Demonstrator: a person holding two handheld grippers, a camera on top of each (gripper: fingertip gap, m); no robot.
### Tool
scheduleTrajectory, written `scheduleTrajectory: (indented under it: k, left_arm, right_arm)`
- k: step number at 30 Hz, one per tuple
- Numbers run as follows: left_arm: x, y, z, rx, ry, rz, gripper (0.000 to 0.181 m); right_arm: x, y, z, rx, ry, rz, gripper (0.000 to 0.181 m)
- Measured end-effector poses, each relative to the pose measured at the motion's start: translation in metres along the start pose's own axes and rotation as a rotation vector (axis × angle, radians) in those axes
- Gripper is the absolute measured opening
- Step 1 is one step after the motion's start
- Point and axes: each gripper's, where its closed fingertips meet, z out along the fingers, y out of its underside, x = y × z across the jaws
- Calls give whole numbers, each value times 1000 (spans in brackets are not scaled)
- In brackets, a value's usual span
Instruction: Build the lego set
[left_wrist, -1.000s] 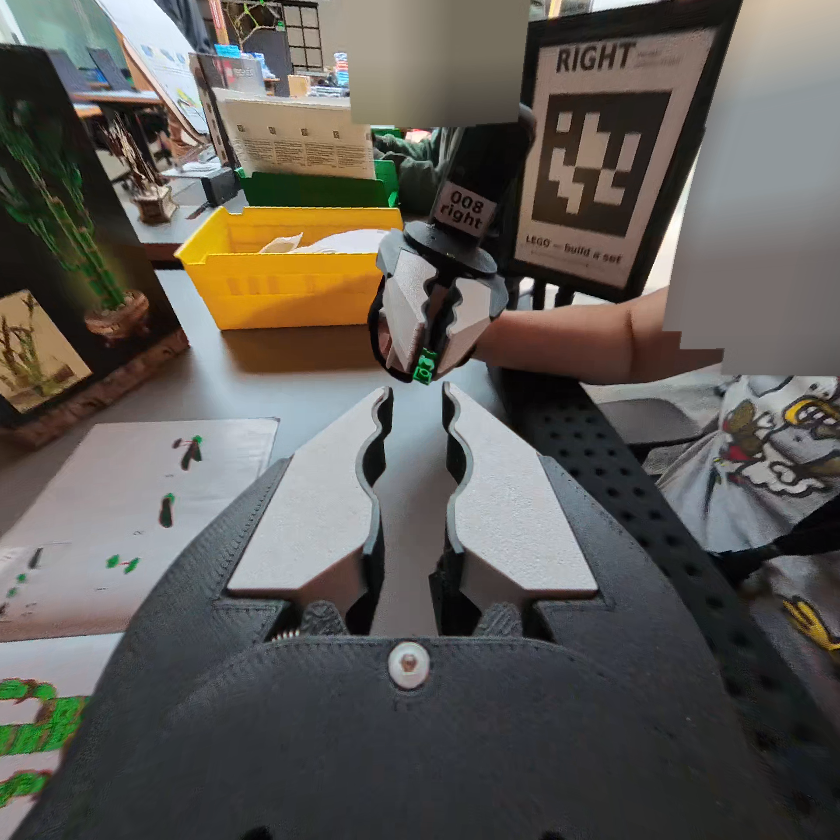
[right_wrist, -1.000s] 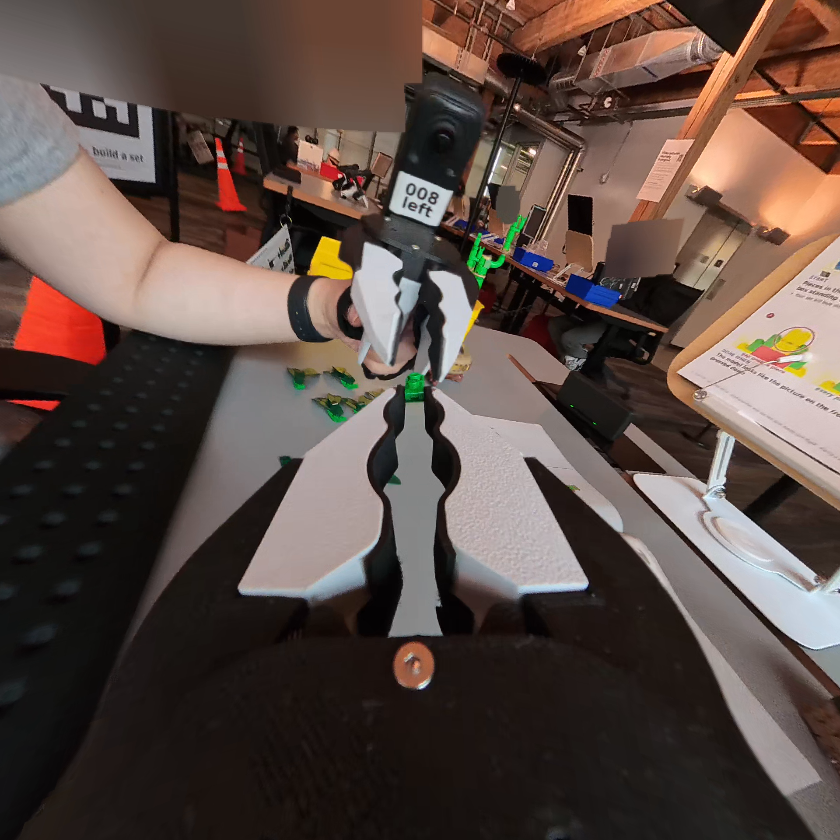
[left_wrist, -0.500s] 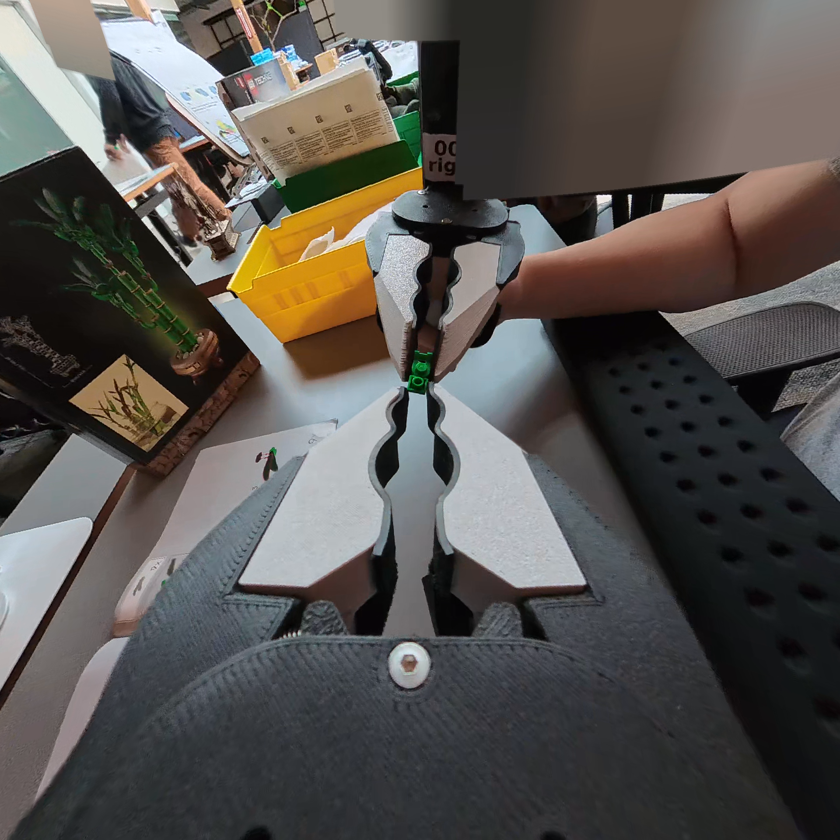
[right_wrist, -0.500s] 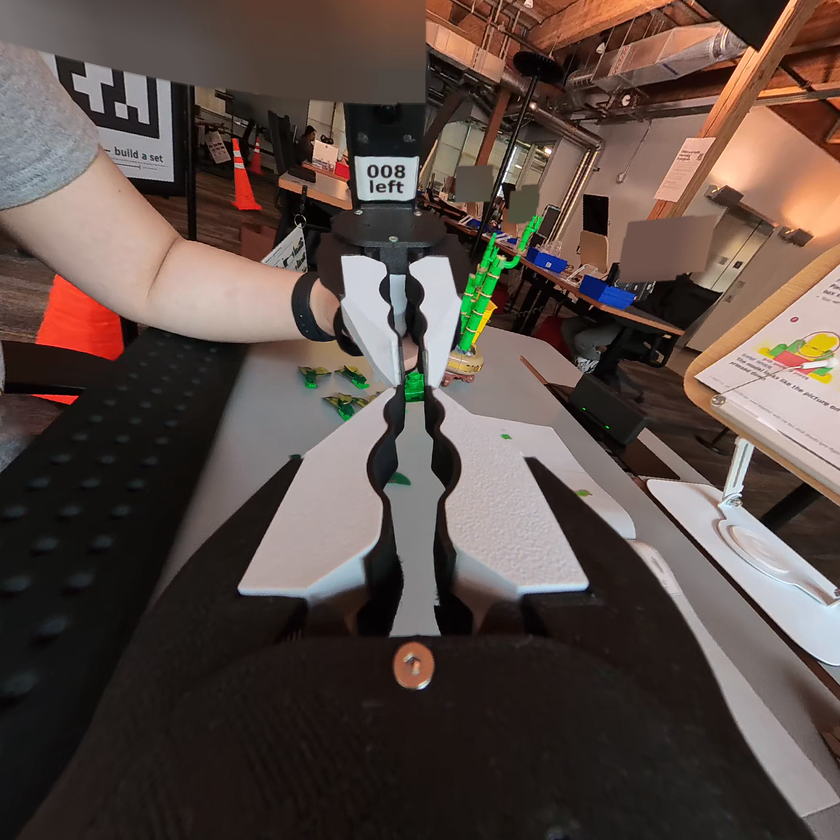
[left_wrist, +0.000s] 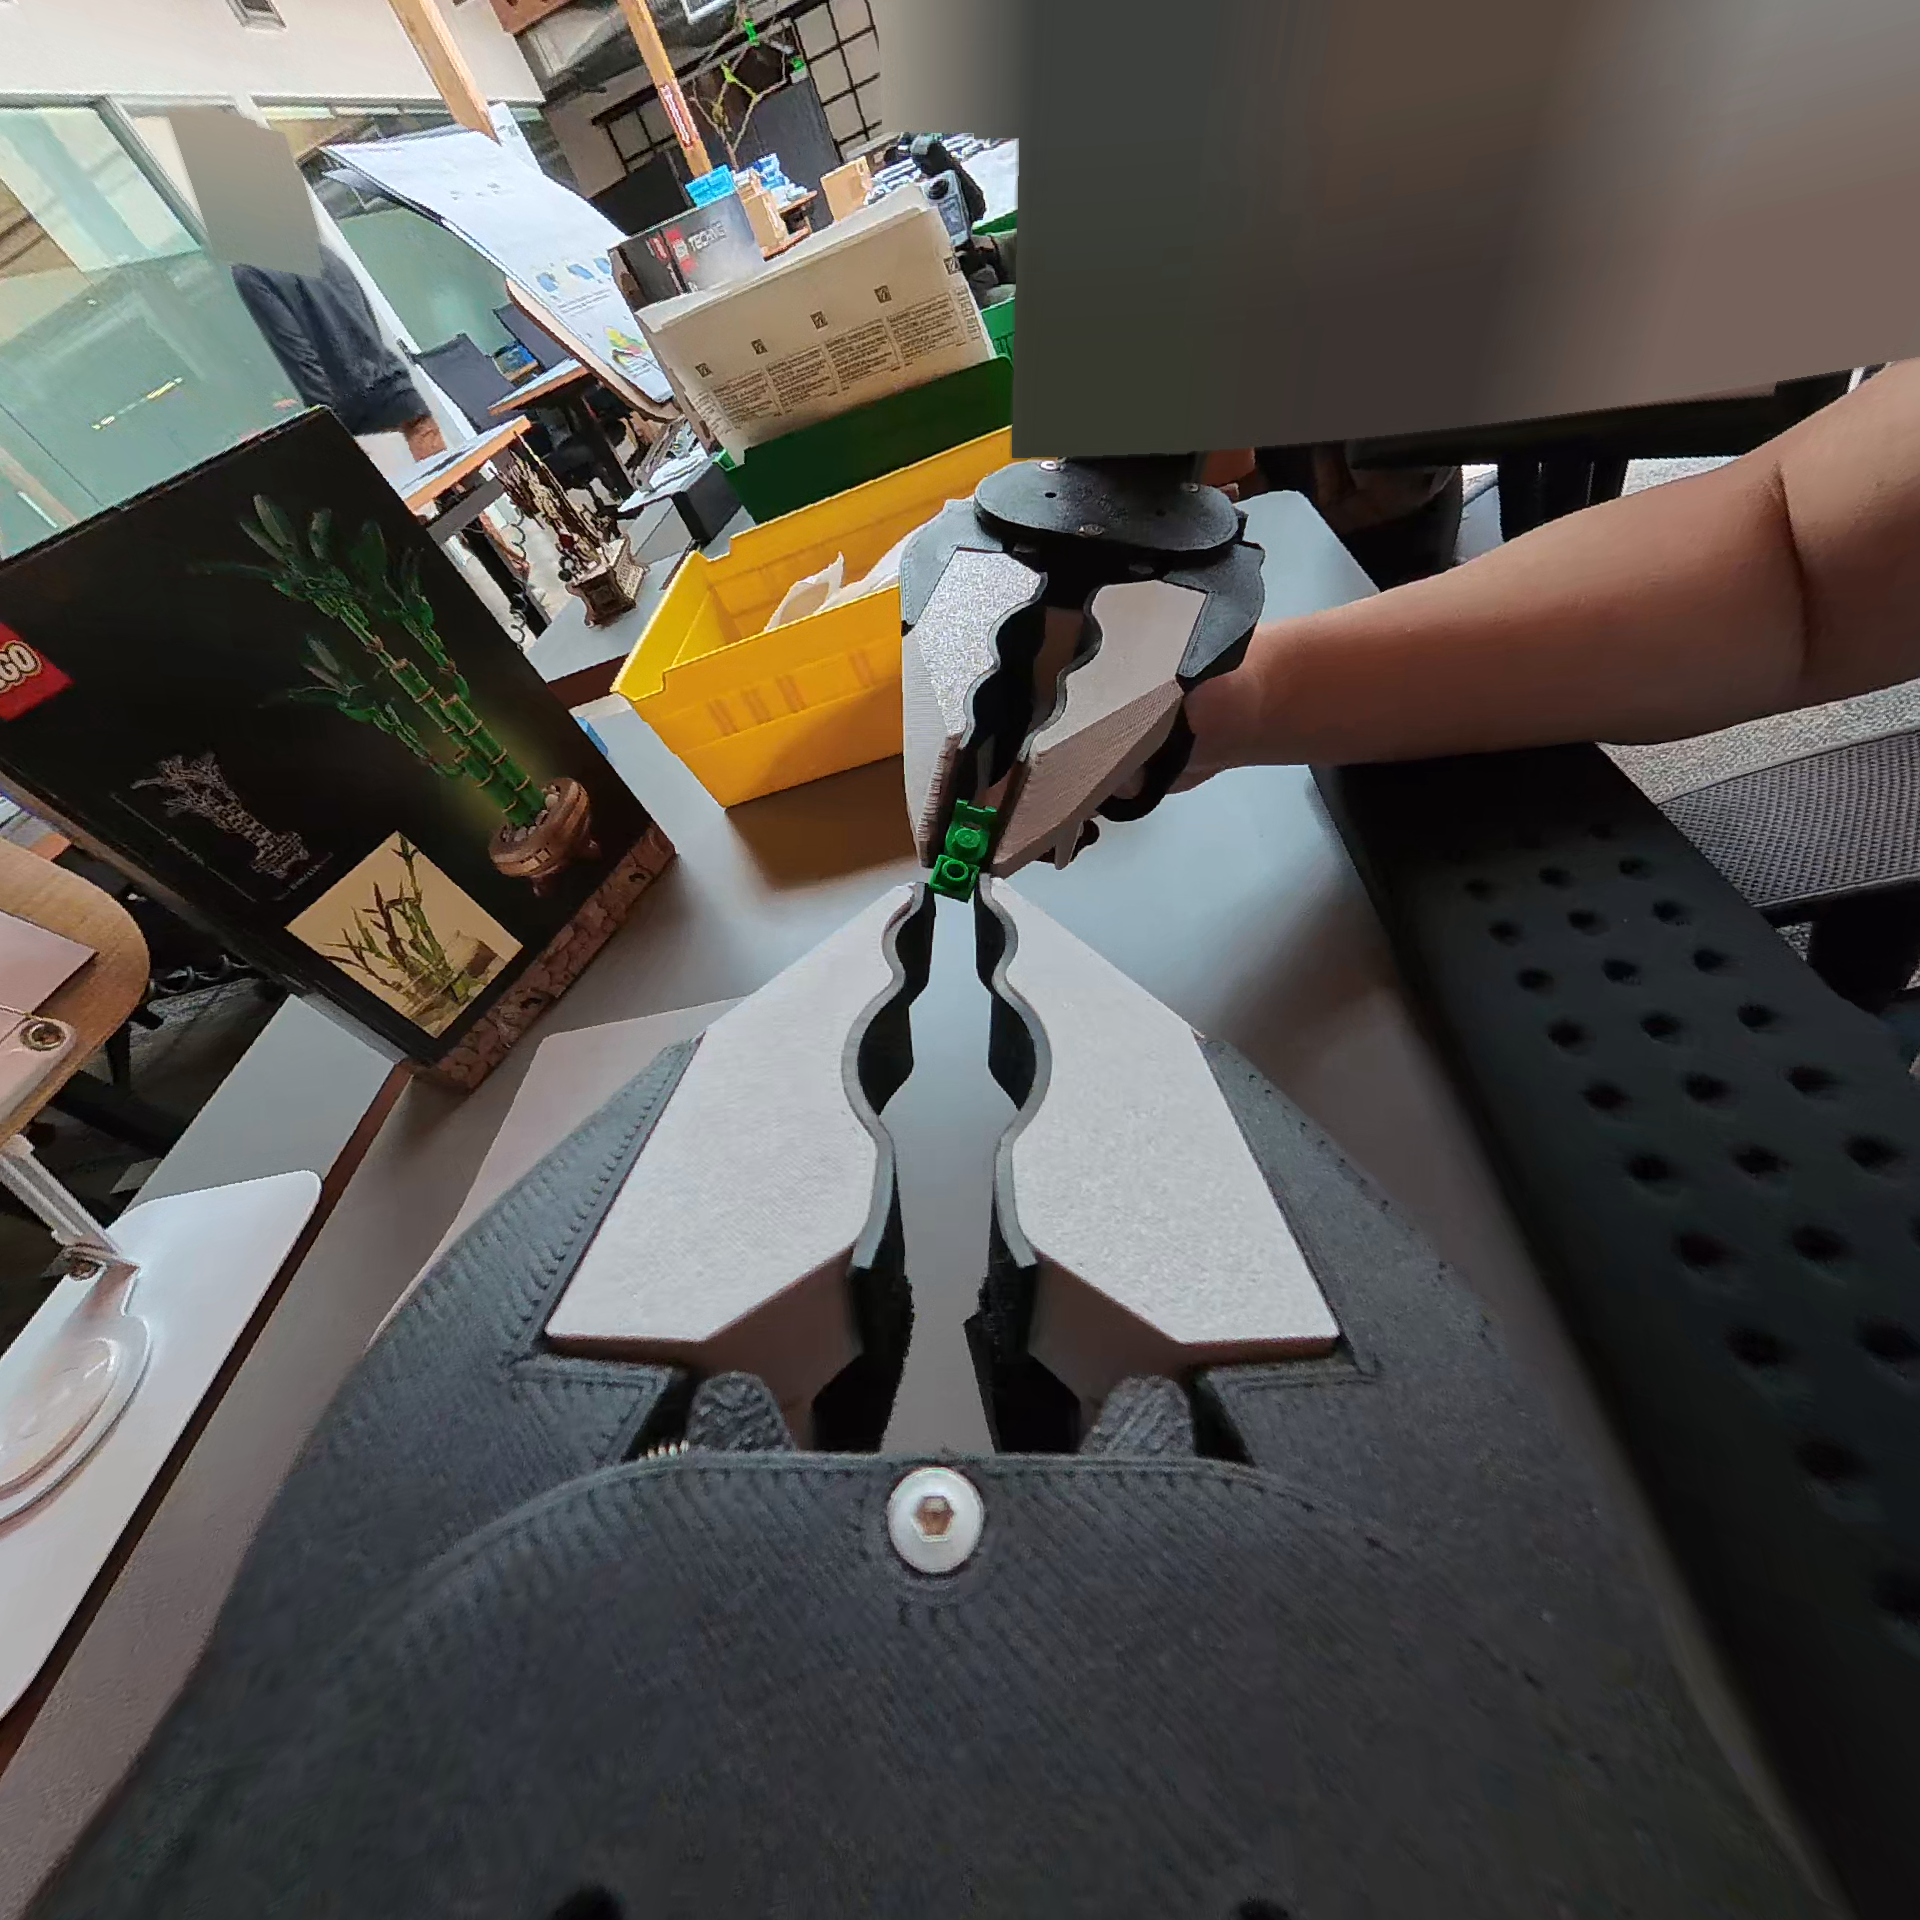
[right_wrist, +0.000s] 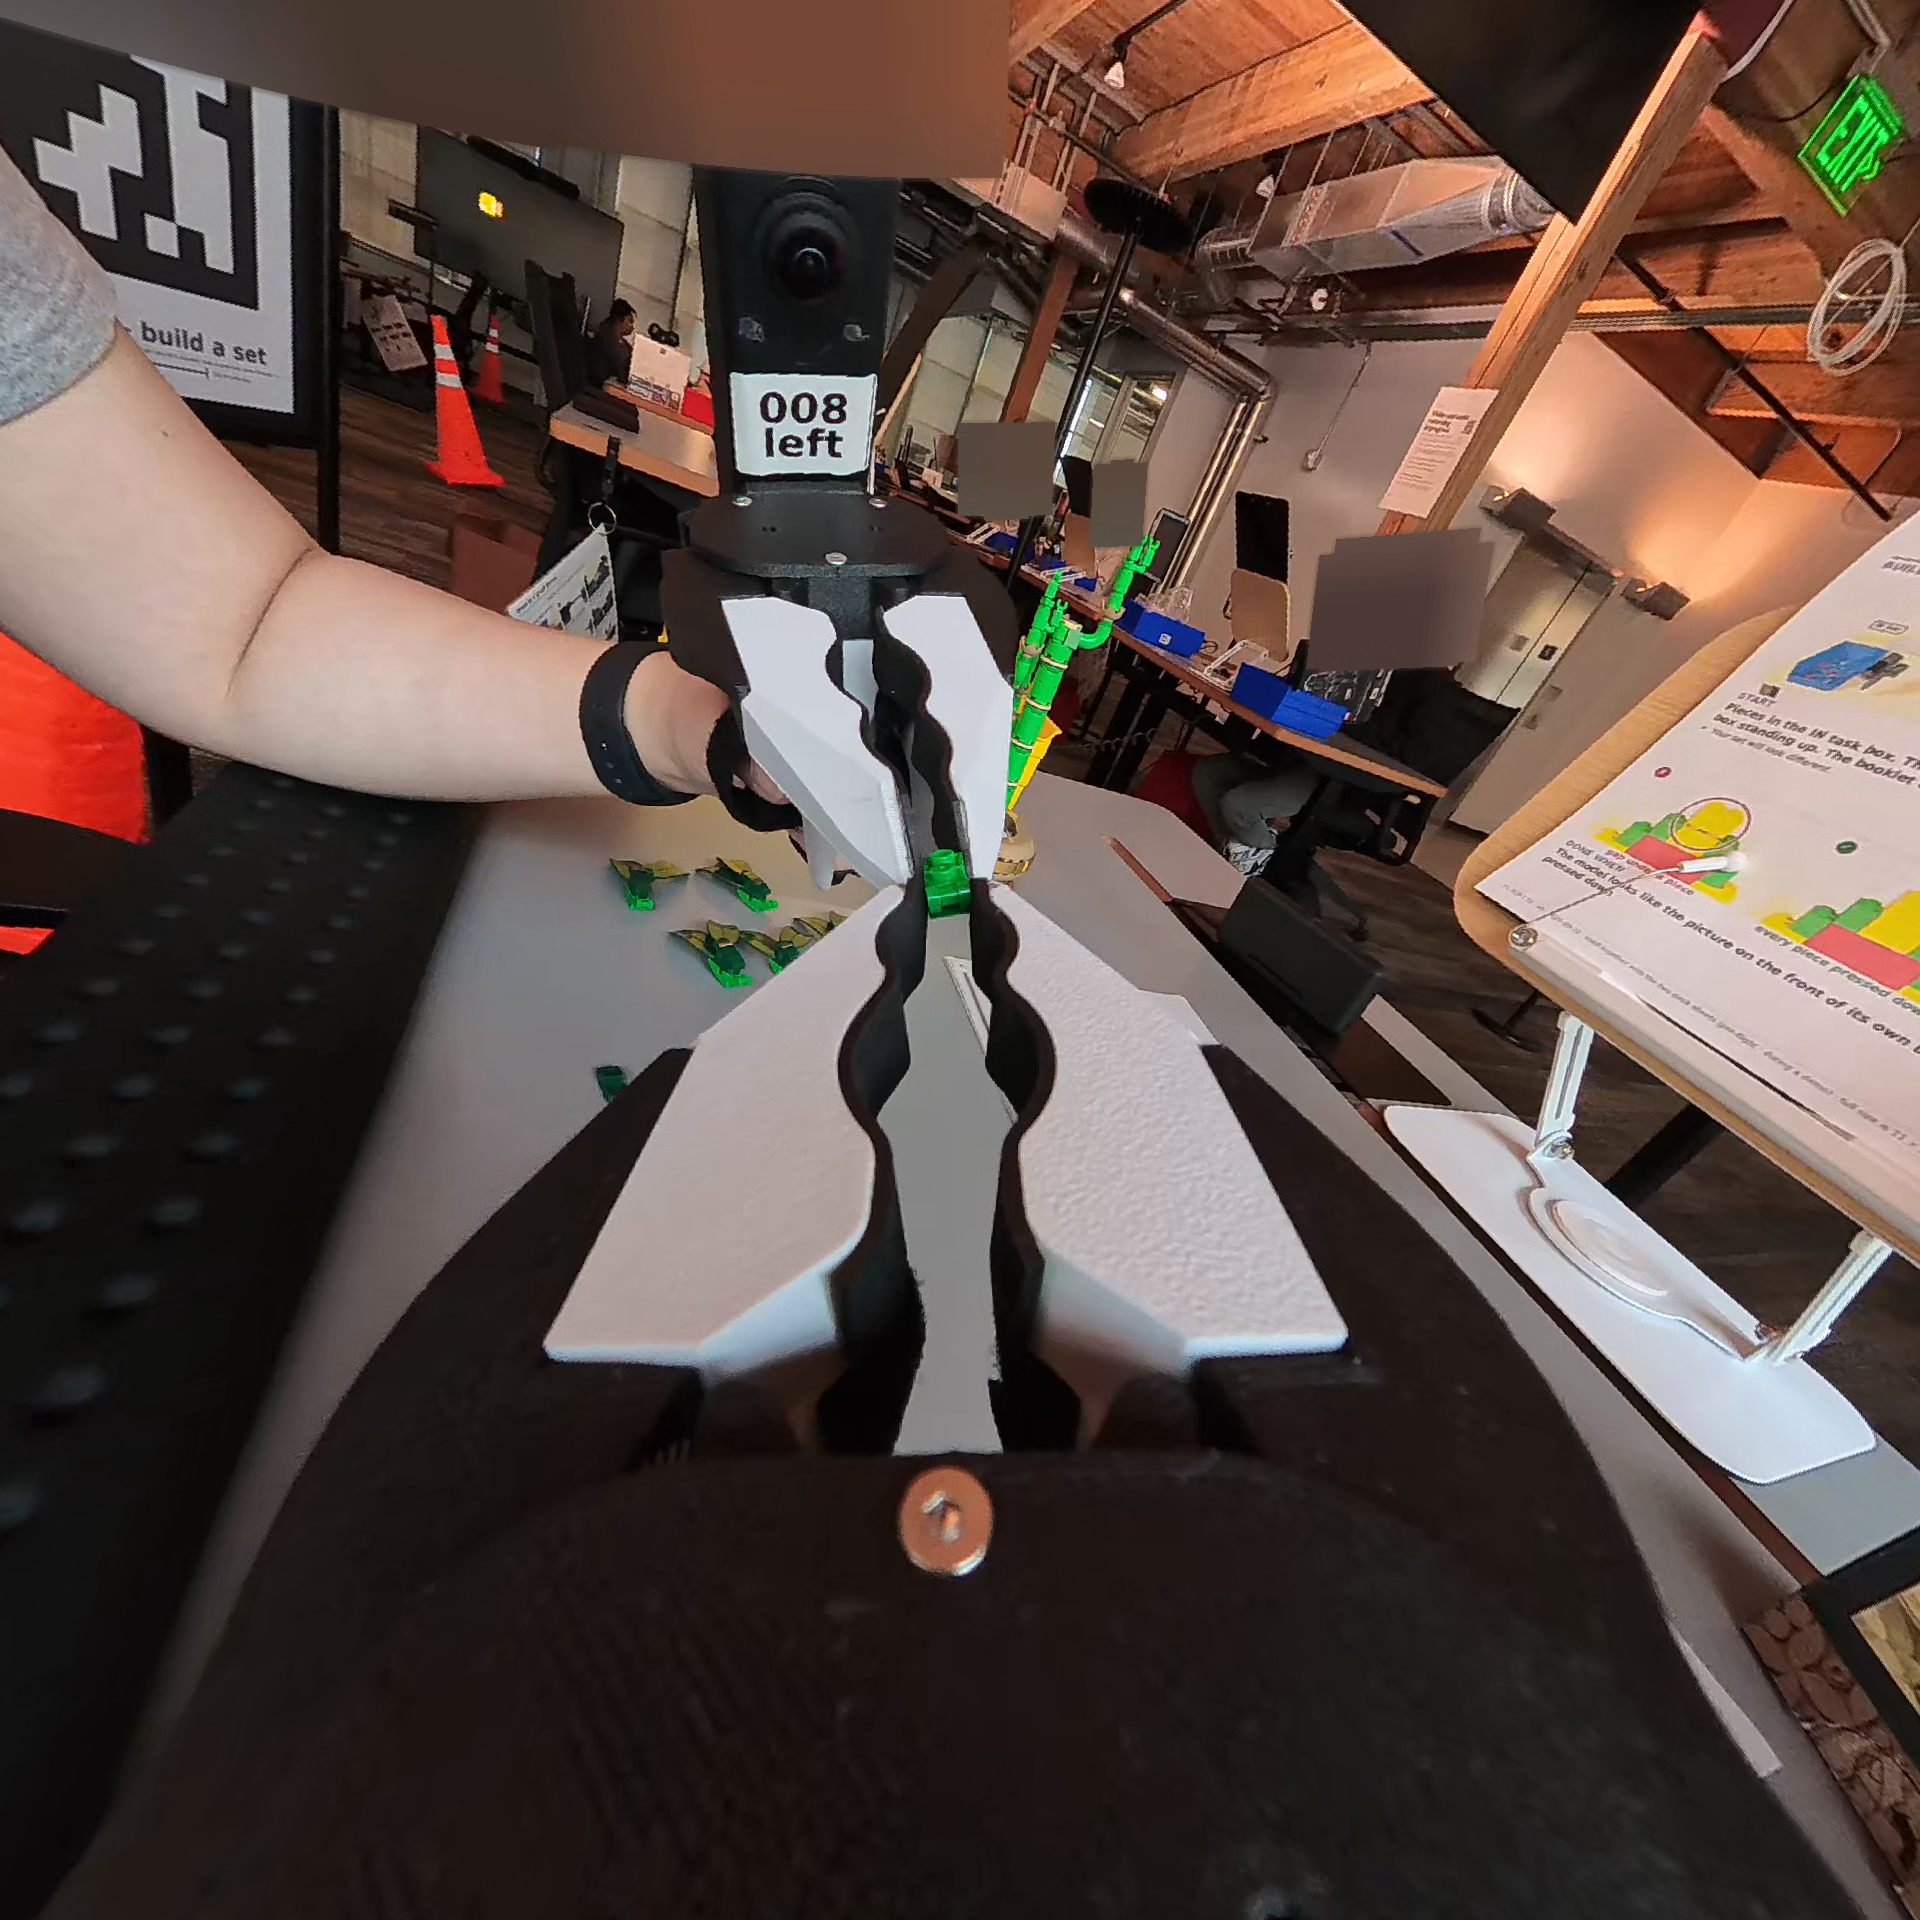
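Note:
A small green lego piece (left_wrist: 956, 868) of two stacked bricks is held in the air between both grippers, tip to tip. My right gripper (left_wrist: 977, 847) comes down from above, shut on its upper brick. My left gripper (left_wrist: 951, 896) has narrow jaws, and its fingertips pinch the lower brick. In the right wrist view the same green piece (right_wrist: 943, 883) sits at the tips of my right gripper (right_wrist: 943, 902), with my left gripper (right_wrist: 935, 857) gripping it from the far side. A green bamboo model (right_wrist: 1049, 665) stands behind on the table.
A yellow bin (left_wrist: 769, 707) and the black set box (left_wrist: 312, 727) stand on the grey table (left_wrist: 1195, 935). Several green leaf pieces (right_wrist: 727, 914) lie loose. An instruction board (right_wrist: 1714, 883) on a white stand (right_wrist: 1621, 1330) is at the right. A black perforated panel (left_wrist: 1662, 1039) runs along the table edge. My left and right fingertips are right by each other. From either gripper's tips it is about 20 cm to the black perforated panel (left_wrist: 1662, 1039).
My left gripper was open and apart from the green piece. It has since moved up to it and narrowed onto its lower brick. The right gripper kept its hold.

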Motion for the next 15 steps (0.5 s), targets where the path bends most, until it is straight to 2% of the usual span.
scheduleTrajectory:
  k: [15]
  left_arm:
    - [3,-2,3,3,-30,48,0]
  right_arm:
    - [9,-2,-2,-3,62,-9,7]
